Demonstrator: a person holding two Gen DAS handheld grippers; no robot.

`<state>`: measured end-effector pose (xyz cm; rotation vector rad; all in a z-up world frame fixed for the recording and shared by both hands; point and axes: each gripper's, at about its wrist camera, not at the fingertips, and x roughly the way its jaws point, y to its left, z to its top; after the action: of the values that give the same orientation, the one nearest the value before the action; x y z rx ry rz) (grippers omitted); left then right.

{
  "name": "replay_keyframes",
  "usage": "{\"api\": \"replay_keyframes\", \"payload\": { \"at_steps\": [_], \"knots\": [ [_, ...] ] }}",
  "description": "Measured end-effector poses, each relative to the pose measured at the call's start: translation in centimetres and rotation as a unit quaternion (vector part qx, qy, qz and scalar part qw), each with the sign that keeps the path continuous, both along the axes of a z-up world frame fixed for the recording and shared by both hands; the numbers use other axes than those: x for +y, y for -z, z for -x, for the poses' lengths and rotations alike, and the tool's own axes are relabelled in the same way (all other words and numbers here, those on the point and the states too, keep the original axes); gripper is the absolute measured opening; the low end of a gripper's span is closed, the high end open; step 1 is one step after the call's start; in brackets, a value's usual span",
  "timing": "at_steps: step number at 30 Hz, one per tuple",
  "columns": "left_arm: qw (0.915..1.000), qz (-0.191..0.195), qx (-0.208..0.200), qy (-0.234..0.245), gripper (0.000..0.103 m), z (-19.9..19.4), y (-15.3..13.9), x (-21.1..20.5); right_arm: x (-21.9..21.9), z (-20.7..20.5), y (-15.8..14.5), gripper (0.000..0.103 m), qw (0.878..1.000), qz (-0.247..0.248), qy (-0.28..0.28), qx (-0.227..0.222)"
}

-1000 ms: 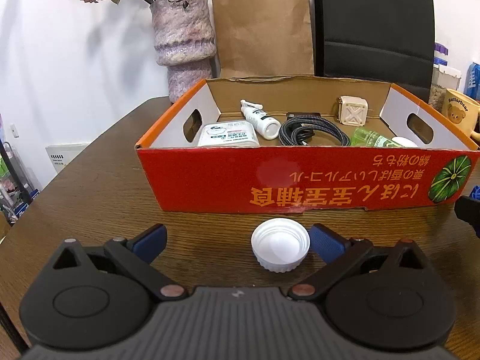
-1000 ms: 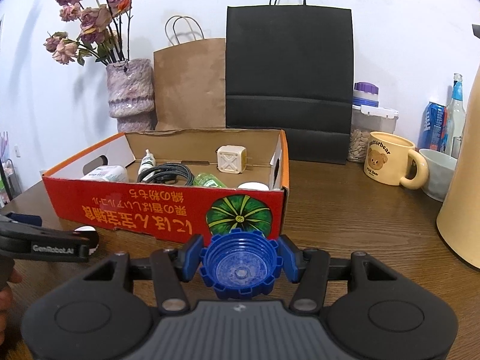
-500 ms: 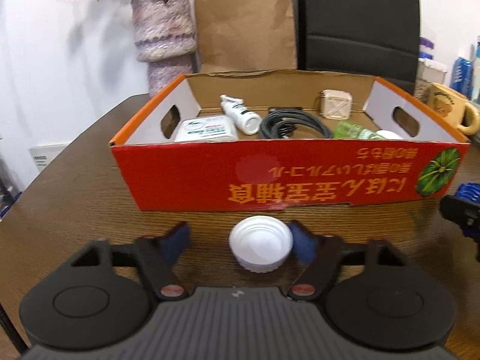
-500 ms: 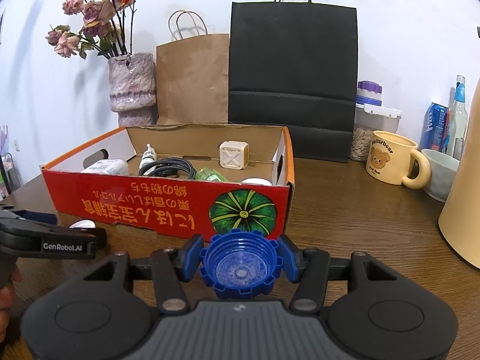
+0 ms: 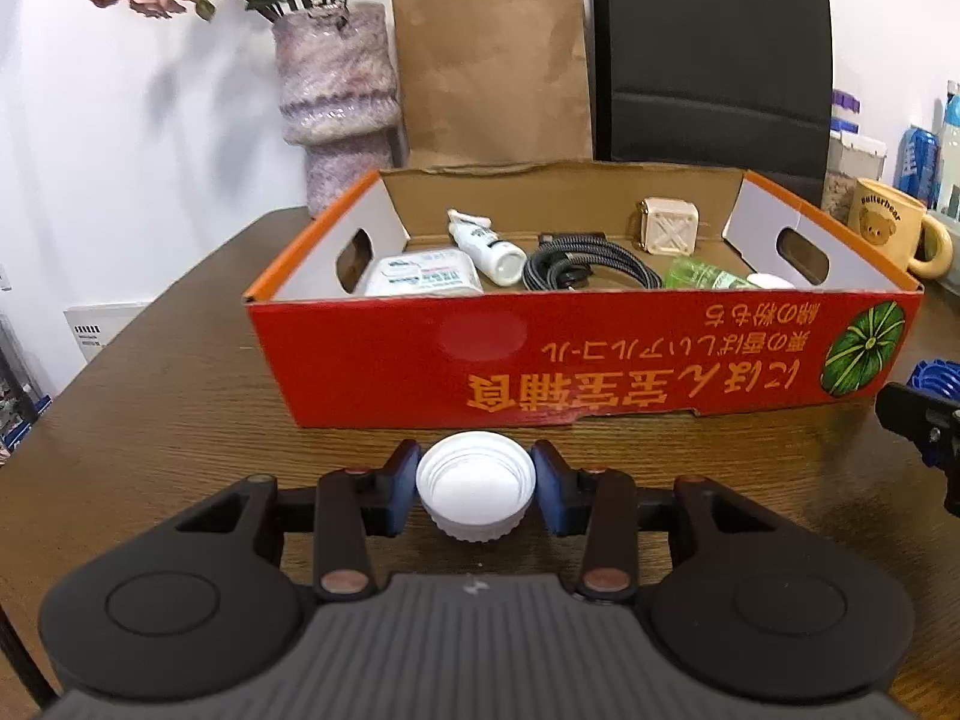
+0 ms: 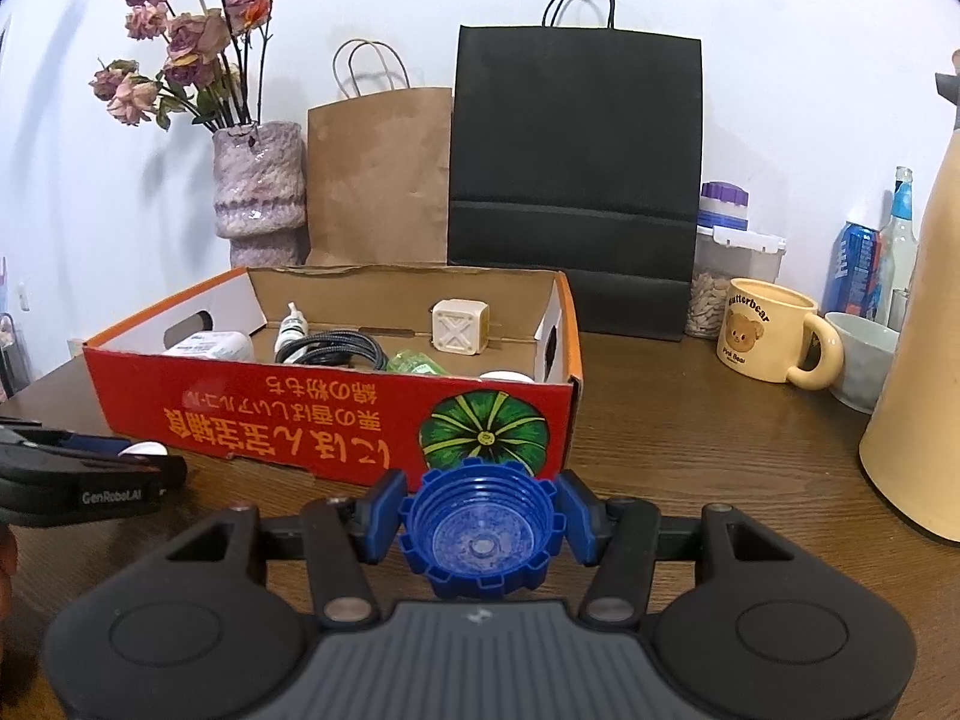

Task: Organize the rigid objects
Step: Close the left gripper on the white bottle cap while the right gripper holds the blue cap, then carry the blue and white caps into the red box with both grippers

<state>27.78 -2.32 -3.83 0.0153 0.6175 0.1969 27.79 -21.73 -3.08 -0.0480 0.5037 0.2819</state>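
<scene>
My left gripper [image 5: 475,495] is shut on a white bottle cap [image 5: 475,491], open side up, just in front of the red cardboard box [image 5: 576,354]. My right gripper [image 6: 482,519] is shut on a blue ridged cap [image 6: 482,534], open side up, in front of the box's right front corner [image 6: 336,420]. The box holds a white packet [image 5: 423,279], a small white bottle [image 5: 483,246], a coiled black cable [image 5: 579,267], a cream cube charger [image 5: 665,234] and a green bottle [image 5: 705,277]. The left gripper shows at the left edge of the right wrist view [image 6: 90,471].
Behind the box stand a vase with dried roses [image 6: 259,192], a brown paper bag [image 6: 379,180] and a black paper bag [image 6: 576,180]. To the right are a bear mug [image 6: 768,330], a jar of seeds [image 6: 729,276], a bowl [image 6: 861,360], cans and a tall cream jug [image 6: 918,360].
My left gripper has closed from wide open onto the white cap and has risen a little. My right gripper has kept hold of the blue cap and barely moved.
</scene>
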Motion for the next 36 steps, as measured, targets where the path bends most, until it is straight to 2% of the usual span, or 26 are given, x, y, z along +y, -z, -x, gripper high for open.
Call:
{"api": "replay_keyframes", "payload": {
  "at_steps": [9, 16, 28, 36],
  "knots": [
    [0.9996, 0.003, -0.027, 0.008, 0.041, 2.1, -1.6, 0.3, 0.3, 1.1, -0.7, 0.053, 1.000, -0.010, -0.006, -0.017],
    [0.9983, 0.019, -0.051, 0.019, 0.041, 3.5, -3.2, 1.6, 0.1, 2.0, -1.9, 0.053, 0.999, -0.023, -0.015, -0.039],
    [0.9951, 0.037, -0.089, 0.025, 0.041, 2.3, -6.4, 2.9, 0.8, 1.7, -4.2, 0.053, 0.996, -0.032, -0.028, -0.073],
    [0.9923, 0.047, -0.110, 0.032, 0.041, 0.5, -8.0, 3.3, 2.0, -0.5, -5.6, 0.053, 0.995, -0.035, -0.032, -0.089]
  ]
}}
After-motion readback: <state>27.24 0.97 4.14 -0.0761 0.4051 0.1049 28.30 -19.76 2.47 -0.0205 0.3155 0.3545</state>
